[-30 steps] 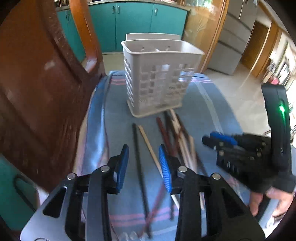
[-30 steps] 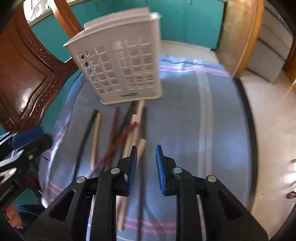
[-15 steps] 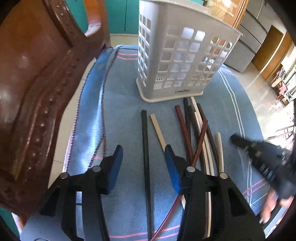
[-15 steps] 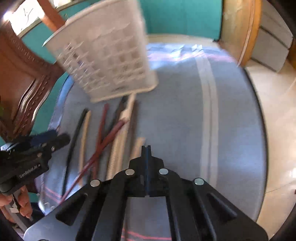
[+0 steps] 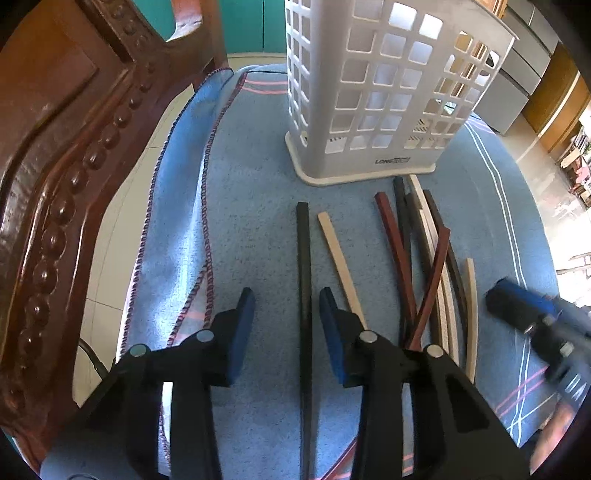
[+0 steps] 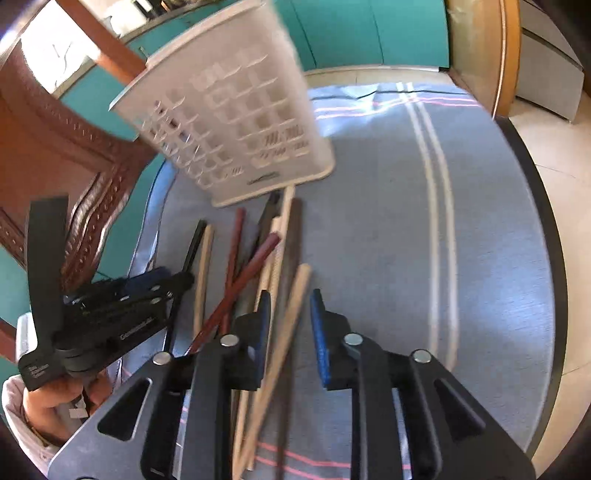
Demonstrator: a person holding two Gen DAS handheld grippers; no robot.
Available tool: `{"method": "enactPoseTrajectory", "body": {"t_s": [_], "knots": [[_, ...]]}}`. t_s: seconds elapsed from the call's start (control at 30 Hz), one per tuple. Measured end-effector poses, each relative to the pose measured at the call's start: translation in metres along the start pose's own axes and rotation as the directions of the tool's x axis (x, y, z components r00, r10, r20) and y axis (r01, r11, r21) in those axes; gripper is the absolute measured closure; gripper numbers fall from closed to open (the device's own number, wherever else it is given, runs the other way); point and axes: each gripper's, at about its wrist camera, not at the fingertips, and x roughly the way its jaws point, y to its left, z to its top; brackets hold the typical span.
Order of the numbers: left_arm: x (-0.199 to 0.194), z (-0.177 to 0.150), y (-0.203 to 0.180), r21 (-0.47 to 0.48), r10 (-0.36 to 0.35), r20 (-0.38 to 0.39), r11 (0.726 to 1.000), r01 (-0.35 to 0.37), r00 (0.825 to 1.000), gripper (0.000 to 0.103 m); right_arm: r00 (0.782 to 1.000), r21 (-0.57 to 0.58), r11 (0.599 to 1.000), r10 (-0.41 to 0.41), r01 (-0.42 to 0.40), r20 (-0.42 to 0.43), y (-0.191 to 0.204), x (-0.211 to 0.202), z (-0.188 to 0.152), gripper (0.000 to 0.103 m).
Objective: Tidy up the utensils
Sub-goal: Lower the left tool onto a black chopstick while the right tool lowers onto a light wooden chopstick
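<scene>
Several chopsticks lie on a blue cloth [image 5: 243, 206] in front of a white slotted utensil basket [image 5: 380, 96]. My left gripper [image 5: 286, 321] is open low over the cloth, with a black chopstick [image 5: 303, 258] lying between its fingers. A pale chopstick [image 5: 340, 258] and dark red ones [image 5: 395, 243] lie to its right. My right gripper [image 6: 288, 325] is open, with a pale chopstick [image 6: 291, 314] lying between its fingers. The basket [image 6: 236, 122] stands beyond it. The left gripper shows at the right wrist view's left [image 6: 162, 291], the right gripper at the left wrist view's right [image 5: 517, 302].
A carved wooden chair back [image 5: 62, 155] stands close on the left. The cloth covers a round table with a dark rim [image 6: 554, 236]. Teal cabinets [image 6: 369, 33] and tiled floor lie beyond.
The left gripper has moved forward and lower over the black chopstick. The right gripper was shut half a second ago and has opened around a pale chopstick.
</scene>
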Motion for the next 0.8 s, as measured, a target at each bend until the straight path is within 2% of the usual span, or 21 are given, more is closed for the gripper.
{"method": "enactPoseTrajectory", "body": {"t_s": [0.1, 0.13, 0.2, 0.27, 0.37, 0.47, 0.57, 0.7, 0.8], "knots": [[0.001, 0.000, -0.002, 0.004, 0.008, 0.003, 1.000, -0.008, 1.000, 0.066, 0.998, -0.009, 0.999, -0.037, 0.037, -0.049, 0.009, 0.017, -0.003, 0.080], [-0.001, -0.001, -0.004, 0.007, 0.008, 0.004, 1.000, -0.008, 1.000, 0.066, 0.997, -0.014, 0.999, -0.052, 0.052, -0.061, 0.009, 0.023, -0.003, 0.082], [0.000, -0.001, -0.003, 0.017, 0.002, 0.007, 1.000, -0.002, 1.000, 0.066, 0.997, -0.022, 0.998, -0.064, 0.063, -0.047, 0.012, 0.024, -0.002, 0.092], [-0.001, -0.003, -0.003, 0.023, -0.002, 0.007, 1.000, 0.002, 1.000, 0.066, 0.997, -0.008, 0.998, -0.057, 0.057, -0.046, 0.011, 0.023, 0.000, 0.093], [-0.007, -0.011, 0.006, 0.029, -0.012, 0.006, 1.000, 0.012, 1.000, 0.075, 0.995, 0.001, 0.996, -0.092, 0.092, -0.033, 0.003, 0.023, 0.006, 0.095], [-0.008, -0.014, 0.008, 0.032, -0.034, -0.003, 0.999, 0.034, 0.999, 0.079, 0.989, 0.010, 0.989, -0.148, 0.148, 0.001, -0.006, 0.015, 0.013, 0.095], [-0.011, -0.017, 0.008, 0.032, -0.038, -0.005, 0.999, 0.038, 0.999, 0.079, 0.969, -0.003, 0.970, -0.241, 0.242, 0.047, -0.013, 0.006, 0.018, 0.095], [-0.009, -0.016, 0.006, 0.030, -0.006, 0.002, 1.000, 0.006, 1.000, 0.078, 0.972, 0.017, 0.973, -0.230, 0.230, 0.041, -0.015, 0.005, 0.022, 0.095], [-0.009, -0.013, -0.004, 0.045, 0.033, 0.015, 0.998, -0.034, 0.999, 0.075, 0.967, 0.008, 0.968, -0.253, 0.253, 0.029, -0.012, 0.009, 0.019, 0.091]]}}
